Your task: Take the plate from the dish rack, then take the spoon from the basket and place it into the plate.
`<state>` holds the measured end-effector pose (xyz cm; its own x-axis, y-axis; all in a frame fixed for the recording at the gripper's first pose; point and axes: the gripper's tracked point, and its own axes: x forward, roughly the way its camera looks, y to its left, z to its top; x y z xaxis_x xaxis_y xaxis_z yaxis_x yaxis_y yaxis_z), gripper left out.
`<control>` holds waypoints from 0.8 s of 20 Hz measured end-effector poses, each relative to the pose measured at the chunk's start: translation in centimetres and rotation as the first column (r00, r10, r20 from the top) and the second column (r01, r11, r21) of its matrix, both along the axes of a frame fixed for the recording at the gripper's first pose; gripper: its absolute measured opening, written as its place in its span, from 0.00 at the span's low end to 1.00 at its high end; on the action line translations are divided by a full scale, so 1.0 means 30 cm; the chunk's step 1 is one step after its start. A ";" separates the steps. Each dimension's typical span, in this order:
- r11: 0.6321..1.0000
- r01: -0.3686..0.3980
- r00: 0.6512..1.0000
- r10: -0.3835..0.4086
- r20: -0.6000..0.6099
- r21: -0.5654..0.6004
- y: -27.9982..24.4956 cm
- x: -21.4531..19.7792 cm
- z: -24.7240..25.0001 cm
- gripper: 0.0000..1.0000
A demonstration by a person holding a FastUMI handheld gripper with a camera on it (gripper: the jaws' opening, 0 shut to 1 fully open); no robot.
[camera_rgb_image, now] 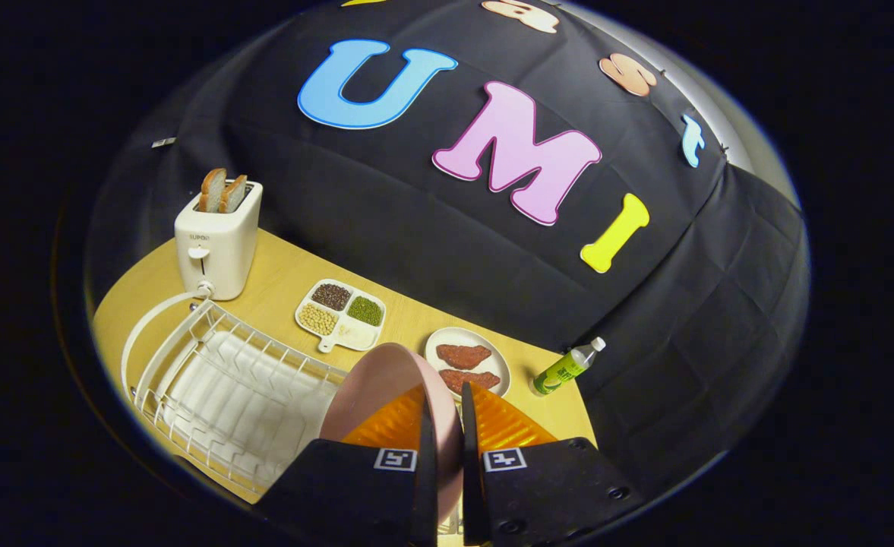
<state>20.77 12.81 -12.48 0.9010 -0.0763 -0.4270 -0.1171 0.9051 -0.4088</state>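
Both my jaws pinch the rim of the pink plate, held on edge between them, lifted just over the white dish rack. Step one looks nearly finished. Next I judge the plate needs laying flat on the table. Beyond the jaws sit a dish of meat, a bottle, a divided tray, then a toaster.
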 end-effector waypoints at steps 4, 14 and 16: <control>0.996 -0.022 1.000 0.024 -0.017 0.088 -0.008 -0.067 0.050 0.17; 0.908 0.034 0.988 0.033 -0.153 0.417 -0.211 -0.381 0.049 0.17; 0.888 0.055 0.981 0.037 -0.191 0.456 -0.264 -0.440 -0.009 0.17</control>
